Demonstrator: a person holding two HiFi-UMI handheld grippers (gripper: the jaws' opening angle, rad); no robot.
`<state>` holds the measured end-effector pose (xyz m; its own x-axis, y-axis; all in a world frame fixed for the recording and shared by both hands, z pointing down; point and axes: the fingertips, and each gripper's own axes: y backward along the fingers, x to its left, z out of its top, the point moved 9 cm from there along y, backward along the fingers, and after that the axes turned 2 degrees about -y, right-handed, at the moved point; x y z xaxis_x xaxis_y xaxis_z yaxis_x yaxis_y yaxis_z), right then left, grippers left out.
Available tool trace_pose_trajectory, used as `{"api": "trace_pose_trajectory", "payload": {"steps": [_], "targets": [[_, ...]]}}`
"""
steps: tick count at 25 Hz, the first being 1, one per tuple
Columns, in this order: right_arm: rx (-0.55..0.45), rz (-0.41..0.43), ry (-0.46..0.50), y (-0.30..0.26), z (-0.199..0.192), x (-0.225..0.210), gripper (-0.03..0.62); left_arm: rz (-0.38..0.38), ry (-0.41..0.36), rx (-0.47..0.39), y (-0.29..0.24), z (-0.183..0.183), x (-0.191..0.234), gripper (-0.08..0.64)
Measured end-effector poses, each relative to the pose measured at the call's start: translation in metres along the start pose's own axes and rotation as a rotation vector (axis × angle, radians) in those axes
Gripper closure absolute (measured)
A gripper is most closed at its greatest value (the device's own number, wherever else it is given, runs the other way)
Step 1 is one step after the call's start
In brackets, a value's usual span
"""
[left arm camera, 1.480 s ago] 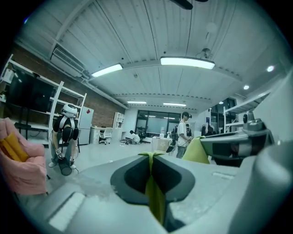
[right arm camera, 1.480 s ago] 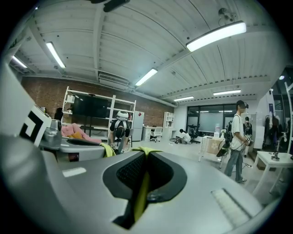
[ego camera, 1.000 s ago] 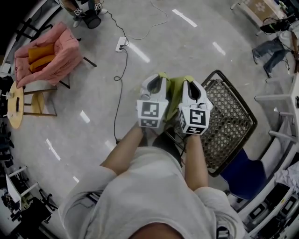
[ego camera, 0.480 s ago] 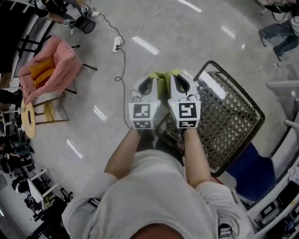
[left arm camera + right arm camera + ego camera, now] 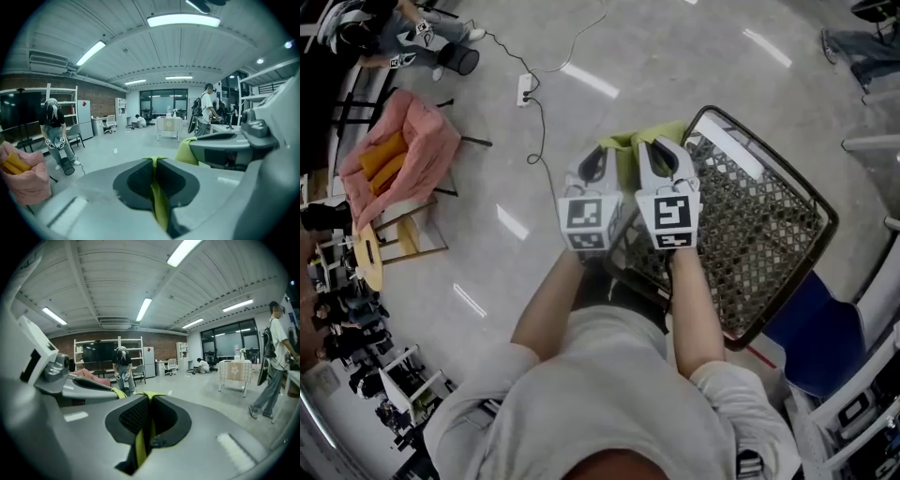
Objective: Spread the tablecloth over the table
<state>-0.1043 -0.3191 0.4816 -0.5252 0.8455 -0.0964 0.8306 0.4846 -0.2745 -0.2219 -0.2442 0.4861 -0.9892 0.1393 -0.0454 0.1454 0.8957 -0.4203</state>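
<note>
A yellow-green tablecloth (image 5: 626, 157) hangs bunched between my two grippers, which I hold side by side at chest height. My left gripper (image 5: 596, 161) is shut on a fold of it; in the left gripper view the cloth (image 5: 158, 197) runs pinched between the dark pads. My right gripper (image 5: 660, 152) is shut on another fold (image 5: 140, 446). The table (image 5: 787, 202), a black metal mesh top with a rounded frame, stands just right of and below the grippers; its near corner lies under the right one. Most of the cloth is hidden behind the grippers.
A pink-draped chair (image 5: 411, 155) holding orange cushions stands at the left. A power strip (image 5: 525, 90) and its cable lie on the grey floor. A blue seat (image 5: 811, 333) sits beyond the table's lower right edge. A person (image 5: 276, 362) walks at the right, another (image 5: 54, 133) stands far off.
Both grippers, still shut on the cloth, have moved together toward the mesh table and lower. The table's corner now reaches under the right gripper.
</note>
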Motion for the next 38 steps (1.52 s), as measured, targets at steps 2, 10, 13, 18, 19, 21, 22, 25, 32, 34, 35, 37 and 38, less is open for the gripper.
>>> {"api": "trace_pose_trajectory", "payload": {"steps": [2, 10, 13, 18, 19, 21, 22, 25, 32, 34, 35, 37, 38], "targets": [[0.023, 0.034, 0.044, -0.003, -0.004, -0.002, 0.581, 0.002, 0.002, 0.012, -0.004, -0.004, -0.002, 0.534], [-0.003, -0.095, 0.005, -0.003, -0.004, -0.066, 0.582, -0.04, -0.014, 0.001, -0.031, 0.015, -0.023, 0.534], [-0.101, -0.24, 0.04, 0.04, 0.036, -0.13, 0.581, -0.073, -0.067, -0.14, -0.045, 0.076, -0.042, 0.534], [-0.242, -0.558, 0.062, 0.178, 0.084, -0.236, 0.583, -0.176, -0.156, -0.39, -0.04, 0.166, -0.098, 0.534], [-0.237, -0.611, 0.061, 0.2, 0.082, -0.25, 0.581, -0.198, -0.145, -0.395, -0.039, 0.169, -0.107, 0.534], [-0.213, -0.667, 0.028, 0.223, 0.072, -0.262, 0.582, -0.224, -0.11, -0.367, -0.037, 0.165, -0.118, 0.534], [-0.205, -0.666, 0.007, 0.224, 0.067, -0.261, 0.581, -0.228, -0.102, -0.34, -0.037, 0.157, -0.12, 0.534], [-0.185, -0.578, -0.009, 0.195, 0.058, -0.234, 0.583, -0.209, -0.061, -0.252, -0.035, 0.128, -0.113, 0.534], [-0.15, -0.231, 0.028, 0.063, 0.077, -0.12, 0.581, -0.076, 0.046, -0.218, -0.008, 0.101, -0.036, 0.534], [-0.133, -0.109, 0.051, 0.027, 0.081, -0.075, 0.581, -0.003, 0.084, -0.212, 0.007, 0.09, -0.002, 0.534], [-0.121, -0.05, 0.062, 0.012, 0.081, -0.053, 0.581, 0.037, 0.107, -0.206, 0.016, 0.083, 0.014, 0.534], [-0.093, 0.032, 0.069, -0.012, 0.077, -0.012, 0.581, 0.097, 0.147, -0.192, 0.035, 0.064, 0.044, 0.534], [-0.077, 0.063, 0.065, -0.021, 0.072, 0.006, 0.581, 0.123, 0.165, -0.183, 0.044, 0.054, 0.057, 0.534]]}}
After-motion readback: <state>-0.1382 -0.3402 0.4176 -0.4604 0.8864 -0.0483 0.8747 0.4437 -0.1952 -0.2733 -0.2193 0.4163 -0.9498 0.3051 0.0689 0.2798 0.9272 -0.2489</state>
